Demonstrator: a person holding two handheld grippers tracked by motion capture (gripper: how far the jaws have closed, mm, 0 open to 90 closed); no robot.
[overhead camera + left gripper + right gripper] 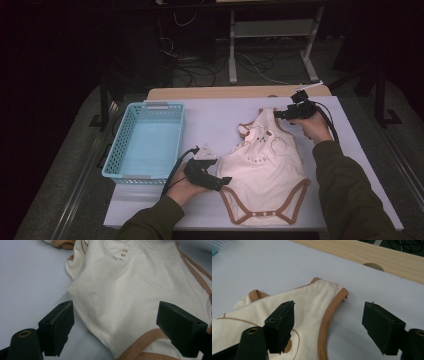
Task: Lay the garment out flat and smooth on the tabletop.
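Left of the table stands the blue basket point(145, 145). The left gripper point(220, 182) hovers open-jawed at the cream bodysuit's point(265, 170) near-left side, cloth between the jaws but unpinched; closing too shallow could catch one layer and drag the garment askew (it lies flat mid-table). On its chest, brown letters read roughly "ep", the rest illegible. The right gripper point(280, 114) gapes empty beside the far shoulder strap.

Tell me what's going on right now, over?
Left gripper open at the bodysuit's lower side. Right gripper open by its shoulder strap, nothing held. Blue basket alongside, nothing blocking.
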